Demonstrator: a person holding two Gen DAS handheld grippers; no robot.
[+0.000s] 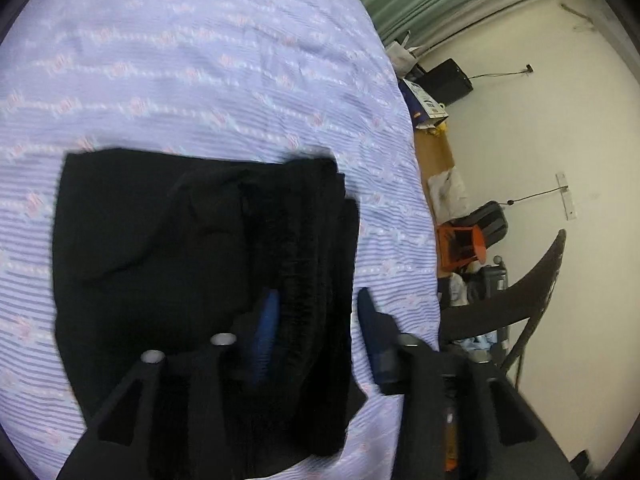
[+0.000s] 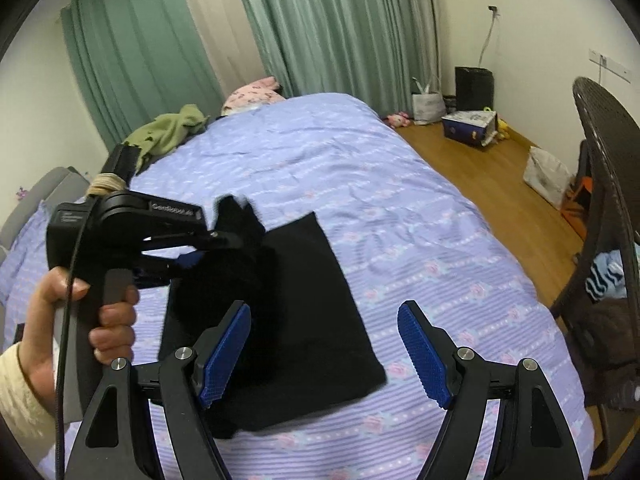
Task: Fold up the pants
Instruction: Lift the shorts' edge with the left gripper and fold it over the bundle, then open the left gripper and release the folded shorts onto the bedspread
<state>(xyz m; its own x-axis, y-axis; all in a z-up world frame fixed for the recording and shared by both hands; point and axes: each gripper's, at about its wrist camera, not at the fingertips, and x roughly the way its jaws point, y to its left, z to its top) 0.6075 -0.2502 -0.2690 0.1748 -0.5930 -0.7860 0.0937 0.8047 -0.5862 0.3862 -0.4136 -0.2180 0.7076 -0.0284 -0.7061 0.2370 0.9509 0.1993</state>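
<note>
on the lilac bedspread lie black pants, green curtains behind.

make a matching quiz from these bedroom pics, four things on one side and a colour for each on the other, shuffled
Things:
1. pants
2. bedspread
3. curtains
4. pillow

Colours:
A. pink
B. black
C. lilac with pale floral stripes
D. green

Right pairs: 1-B, 2-C, 3-D, 4-A
</note>
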